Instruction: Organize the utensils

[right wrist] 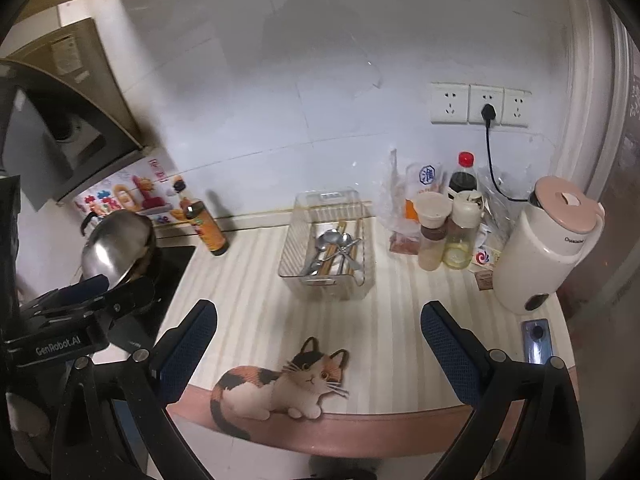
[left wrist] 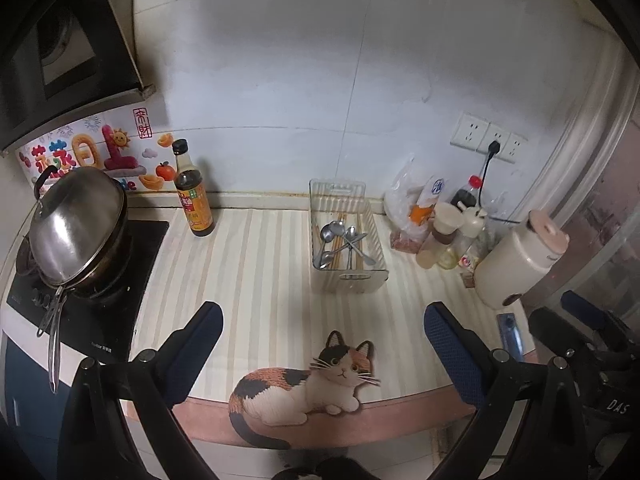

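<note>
A clear plastic basket (left wrist: 378,276) stands on the striped counter mat, seen also in the right wrist view (right wrist: 292,256). Inside it lie several metal spoons (left wrist: 334,232) and wooden chopsticks (left wrist: 339,248), crossed in a loose pile; they show in the right wrist view as spoons (right wrist: 330,240) and chopsticks (right wrist: 332,258). My left gripper (left wrist: 322,324) is open and empty, held back over the counter's front edge, well short of the basket. My right gripper (right wrist: 319,322) is open and empty, likewise short of the basket.
A lidded steel pan (left wrist: 76,232) sits on the cooktop at left, a sauce bottle (left wrist: 194,192) beside it. Jars, bags and bottles (right wrist: 444,224) and a cream kettle (right wrist: 544,248) crowd the right. A phone (right wrist: 538,340) lies front right. A cat picture (right wrist: 280,388) marks the mat's front edge.
</note>
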Available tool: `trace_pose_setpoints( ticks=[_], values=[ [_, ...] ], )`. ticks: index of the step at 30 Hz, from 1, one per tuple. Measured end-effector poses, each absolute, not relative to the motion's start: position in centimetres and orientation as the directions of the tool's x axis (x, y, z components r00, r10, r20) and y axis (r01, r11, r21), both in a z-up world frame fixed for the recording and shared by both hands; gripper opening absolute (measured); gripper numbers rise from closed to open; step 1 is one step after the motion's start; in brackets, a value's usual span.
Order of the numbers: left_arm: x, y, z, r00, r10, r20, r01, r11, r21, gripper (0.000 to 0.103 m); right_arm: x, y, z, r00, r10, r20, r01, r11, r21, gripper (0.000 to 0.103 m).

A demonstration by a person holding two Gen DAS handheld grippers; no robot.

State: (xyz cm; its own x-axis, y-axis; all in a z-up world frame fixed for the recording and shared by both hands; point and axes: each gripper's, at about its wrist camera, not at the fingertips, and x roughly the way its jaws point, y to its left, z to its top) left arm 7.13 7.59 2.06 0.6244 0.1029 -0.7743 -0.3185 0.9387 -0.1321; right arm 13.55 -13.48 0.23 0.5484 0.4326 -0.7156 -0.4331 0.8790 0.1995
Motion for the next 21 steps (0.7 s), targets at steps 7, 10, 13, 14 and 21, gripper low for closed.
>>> trace_pose_setpoints(
  ticks=[7,10,13,14,21],
  values=[
    [5.7,6.9,3.2,0.641,0.114,-0.759,-0.332,0.933,-0.141,0.103,13.1,-13.9,1.4,0.521,0.485,-0.703,-0.474,0.849,0.235,0.103],
    [5.5,6.7,3.3,0.644,0.121,-0.755,-0.334,0.933,-0.135,0.103,13.2,-14.0,1.5,0.511,0.494,-0.703,-0.483,0.842,0.241,0.103],
    [5.2,6.6,3.3,0.647,0.123,-0.752,-0.333,0.933,-0.134,0.103,13.4,-13.9,1.6,0.498,0.502,-0.707,-0.492,0.835,0.247,0.103],
    [5.2,6.6,3.3,0.646,0.128,-0.753,-0.335,0.933,-0.130,0.103,13.6,-13.8,1.5,0.489,0.509,-0.709,-0.500,0.829,0.251,0.103],
    [5.1,6.6,3.3,0.644,0.126,-0.755,-0.337,0.933,-0.131,0.103,14.0,-13.7,1.4,0.476,0.517,-0.711,-0.513,0.821,0.252,0.103]
  ],
)
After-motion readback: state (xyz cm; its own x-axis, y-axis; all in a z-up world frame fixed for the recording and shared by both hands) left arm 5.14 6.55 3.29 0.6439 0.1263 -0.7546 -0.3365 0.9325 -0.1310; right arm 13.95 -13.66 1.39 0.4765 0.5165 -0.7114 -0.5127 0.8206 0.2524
